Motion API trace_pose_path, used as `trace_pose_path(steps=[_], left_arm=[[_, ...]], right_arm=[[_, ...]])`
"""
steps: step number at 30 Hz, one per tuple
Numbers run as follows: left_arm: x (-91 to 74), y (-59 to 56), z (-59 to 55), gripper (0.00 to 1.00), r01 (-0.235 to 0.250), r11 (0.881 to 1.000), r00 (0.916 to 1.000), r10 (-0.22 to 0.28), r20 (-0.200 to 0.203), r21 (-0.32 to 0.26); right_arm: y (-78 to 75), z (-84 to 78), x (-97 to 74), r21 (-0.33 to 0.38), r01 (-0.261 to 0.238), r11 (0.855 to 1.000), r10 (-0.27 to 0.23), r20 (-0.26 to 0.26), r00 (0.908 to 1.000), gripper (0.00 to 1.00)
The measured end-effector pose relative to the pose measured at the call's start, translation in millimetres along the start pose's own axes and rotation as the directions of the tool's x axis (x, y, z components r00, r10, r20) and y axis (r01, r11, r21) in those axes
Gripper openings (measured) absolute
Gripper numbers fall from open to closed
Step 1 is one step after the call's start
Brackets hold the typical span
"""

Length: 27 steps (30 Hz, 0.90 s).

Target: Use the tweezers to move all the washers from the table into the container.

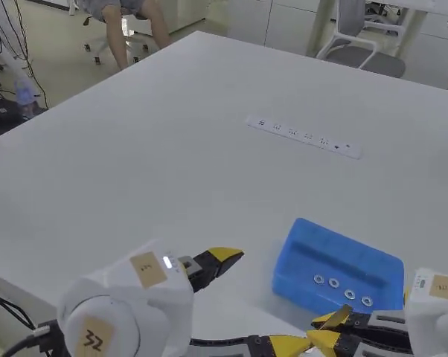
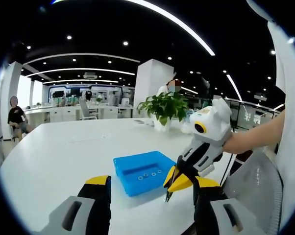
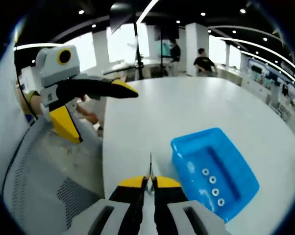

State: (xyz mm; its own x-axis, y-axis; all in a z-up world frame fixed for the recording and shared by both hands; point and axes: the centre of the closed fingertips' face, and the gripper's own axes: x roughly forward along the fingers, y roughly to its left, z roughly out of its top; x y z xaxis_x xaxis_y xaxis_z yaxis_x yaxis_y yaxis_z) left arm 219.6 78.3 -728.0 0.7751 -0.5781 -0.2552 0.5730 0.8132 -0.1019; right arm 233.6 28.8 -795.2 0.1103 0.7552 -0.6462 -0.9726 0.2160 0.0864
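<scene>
Four washers [image 1: 349, 294] lie in a short row on the floor of the blue container [image 1: 313, 245], toward the wall nearest the person. I make out none on the tabletop [image 1: 172, 149] around it, so the moving looks done or close to it. They are small, flat metal rings, bright against the blue. They are probably light, stiff and slippery on a smooth surface, so a stray one would best be pinched across its rim, gently enough not to flick it away. The container is a shallow rectangular plastic tray with rounded corners. Just in front of it, the right tongs [image 3: 147, 185] are clamped on thin metal tweezers [image 3: 150, 169], whose fine point aims past the container's left side. The left tongs [image 2: 152, 181], further to the container's left, stand wide apart and hold nothing. Well beyond the container, a flat white power strip [image 1: 304, 136] lies on the smooth white tabletop.
</scene>
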Motion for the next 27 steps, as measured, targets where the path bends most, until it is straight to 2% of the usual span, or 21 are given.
trace_pose_path(steps=[4, 7, 14, 20, 27], left_arm=[[0.3, -0.4, 0.1, 0.68, 0.0, 1.0, 1.0, 0.0, -0.001, 0.0], [0.5, -0.3, 0.4, 0.68, -0.001, 1.0, 1.0, 0.001, -0.001, -0.001], [0.6, -0.3, 0.4, 0.68, 0.0, 1.0, 1.0, 0.0, -0.001, 0.0], [0.7, -0.2, 0.5, 0.68, -0.001, 1.0, 1.0, 0.001, -0.001, 0.0], [0.6, 0.8, -0.1, 0.67, -0.004, 1.0, 1.0, 0.004, -0.002, -0.001]], right_arm=[[-8.1, 7.4, -12.1, 0.029, 0.019, 0.999, -0.019, -0.013, 0.9997, 0.03], [-15.9, 20.7, -23.7, 0.064, 0.026, 0.998, -0.028, 0.031, 0.9991, 0.03], [-29.8, 36.3, -37.4, 0.107, 0.05, 0.993, -0.058, 0.076, 0.9955, 0.03], [-37.7, 46.2, -39.2, 0.126, 0.062, 0.99, -0.074, 0.092, 0.993, 0.03], [-50.5, 61.5, -31.1, 0.165, 0.072, 0.984, -0.092, 0.117, 0.989, 0.03]])
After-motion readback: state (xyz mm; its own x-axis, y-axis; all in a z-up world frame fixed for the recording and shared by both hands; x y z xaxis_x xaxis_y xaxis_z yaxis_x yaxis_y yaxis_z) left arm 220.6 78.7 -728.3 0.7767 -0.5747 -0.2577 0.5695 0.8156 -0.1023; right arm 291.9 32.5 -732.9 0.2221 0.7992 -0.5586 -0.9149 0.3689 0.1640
